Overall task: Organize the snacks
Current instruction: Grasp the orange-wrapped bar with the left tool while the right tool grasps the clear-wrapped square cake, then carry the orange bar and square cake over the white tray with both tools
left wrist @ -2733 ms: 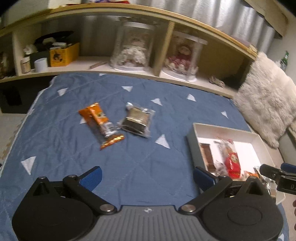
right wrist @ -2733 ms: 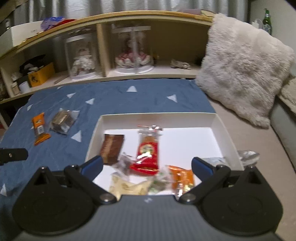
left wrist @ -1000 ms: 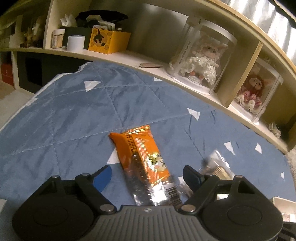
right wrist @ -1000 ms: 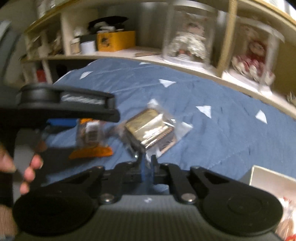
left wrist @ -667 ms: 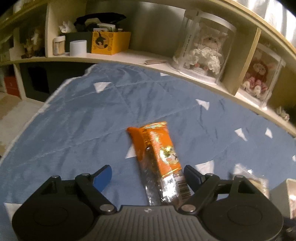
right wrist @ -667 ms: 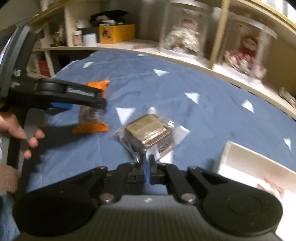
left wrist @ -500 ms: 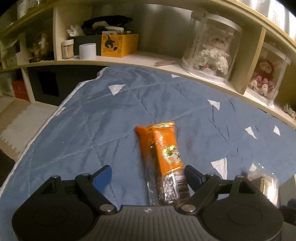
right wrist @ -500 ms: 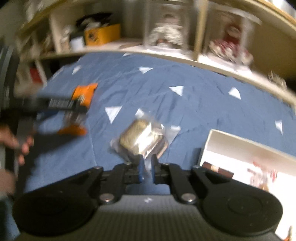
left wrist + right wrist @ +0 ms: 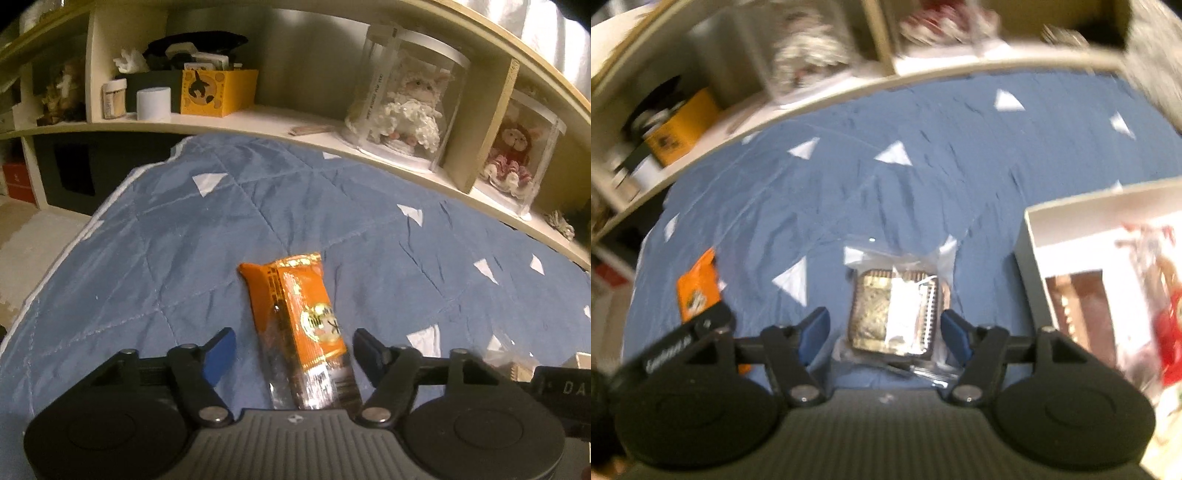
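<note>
While its jaws are closing, the left gripper (image 9: 293,352) has the long orange foil-wrapped snack bar (image 9: 297,325) between its fingers, not yet pressed, on the blue quilted blanket (image 9: 155,258). At three o'clock, the right gripper (image 9: 882,334) is opening around the clear-wrapped brown square biscuit (image 9: 895,315), beside the white cardboard box (image 9: 1034,229).

My orange snack bar (image 9: 299,325) lies flat mid-quilt (image 9: 147,258); my clear-wrapped brown biscuit (image 9: 895,314) lies just left of the white box (image 9: 1030,236).
</note>
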